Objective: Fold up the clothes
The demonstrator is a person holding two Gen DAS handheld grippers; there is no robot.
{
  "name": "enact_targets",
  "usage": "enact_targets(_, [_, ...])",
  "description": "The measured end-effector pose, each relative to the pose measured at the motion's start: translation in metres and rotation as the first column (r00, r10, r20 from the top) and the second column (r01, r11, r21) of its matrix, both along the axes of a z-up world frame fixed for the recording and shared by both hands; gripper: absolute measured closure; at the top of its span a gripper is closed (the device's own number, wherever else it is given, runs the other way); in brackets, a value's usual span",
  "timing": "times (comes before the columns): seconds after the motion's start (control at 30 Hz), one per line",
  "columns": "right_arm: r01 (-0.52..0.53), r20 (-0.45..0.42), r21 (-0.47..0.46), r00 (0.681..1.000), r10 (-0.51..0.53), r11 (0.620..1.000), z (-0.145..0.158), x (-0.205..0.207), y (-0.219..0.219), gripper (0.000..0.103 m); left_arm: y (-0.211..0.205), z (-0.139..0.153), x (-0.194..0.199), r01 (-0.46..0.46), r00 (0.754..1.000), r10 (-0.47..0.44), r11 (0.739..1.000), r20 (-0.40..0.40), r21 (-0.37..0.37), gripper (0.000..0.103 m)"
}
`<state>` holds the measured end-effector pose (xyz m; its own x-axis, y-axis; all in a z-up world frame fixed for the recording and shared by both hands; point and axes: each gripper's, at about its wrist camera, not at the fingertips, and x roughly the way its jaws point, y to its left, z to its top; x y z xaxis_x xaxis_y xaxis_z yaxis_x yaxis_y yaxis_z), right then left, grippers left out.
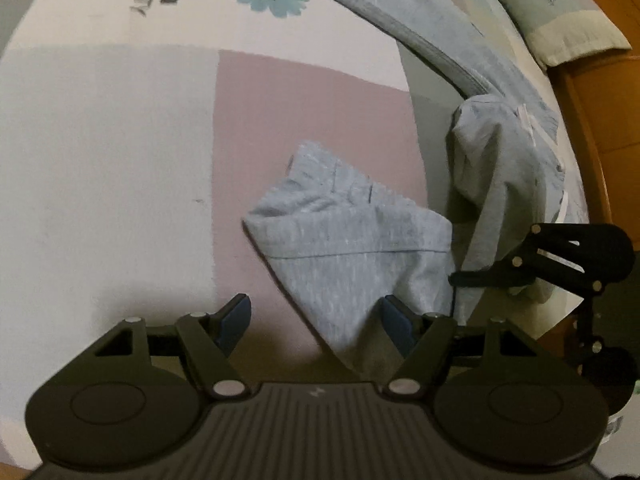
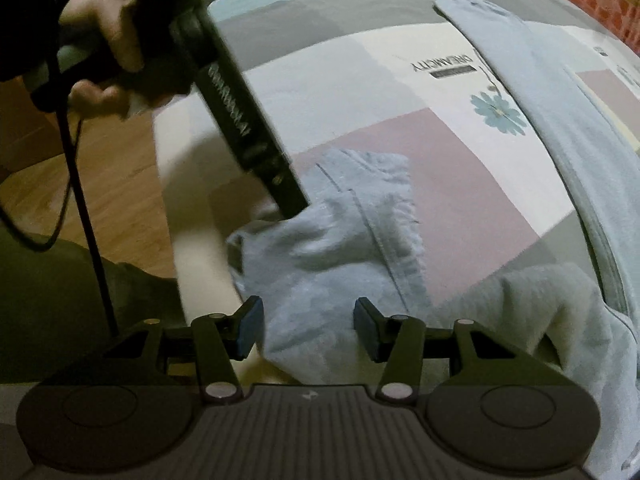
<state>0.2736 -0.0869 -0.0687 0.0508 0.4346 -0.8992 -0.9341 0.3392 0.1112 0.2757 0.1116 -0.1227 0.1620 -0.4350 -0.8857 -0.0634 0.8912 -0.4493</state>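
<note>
folding has barely begun, by our reading: the pale blue garment lies rumpled on the patchwork bedsheet, one part bunched near the bed's edge, a long part trailing off across the sheet, no neat fold showing anywhere. we hold both tools steeply downward over the bunched cloth. our left gripper stands wide, cloth lying between its fingers without being pinched. our right gripper is likewise released, its pads apart with fabric beneath them. a hand grasps the left tool's handle.
</note>
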Motion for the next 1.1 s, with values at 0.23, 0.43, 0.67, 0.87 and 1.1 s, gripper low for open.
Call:
enact_targets(0.23, [0.079,-0.003,-0.007,0.997,-0.079,0.997,-0.004,0.016,-0.017,0.047,-0.016,-0.011,0.005,-0.039,0.999,0.041,0.993,0.016,-0.113,0.031])
enact_targets(0.43, [0.105,0.004,0.009,0.994,-0.105,0.994,0.000,0.013,-0.027,0.047,-0.028,-0.004,0.008,-0.024,0.996,0.030,0.997,0.083,-0.067,0.090])
enact_targets(0.67, [0.154,0.026,0.048,0.987,-0.156,0.987,0.010,0.009,-0.041,0.047,-0.019,0.017,0.009,-0.049,0.995,0.050,0.999,0.089,-0.008,0.092])
enact_targets(0.87, [0.195,0.062,0.049,0.978,-0.197,0.980,0.011,0.009,-0.051,0.043,0.048,0.036,0.015,-0.153,0.987,0.143,0.978,0.077,0.141,0.093])
enact_targets(1.1, [0.230,0.068,0.044,0.970,-0.233,0.972,0.008,0.016,-0.051,0.043,0.117,0.051,0.023,-0.266,0.964,0.260,0.927,0.058,0.266,0.093])
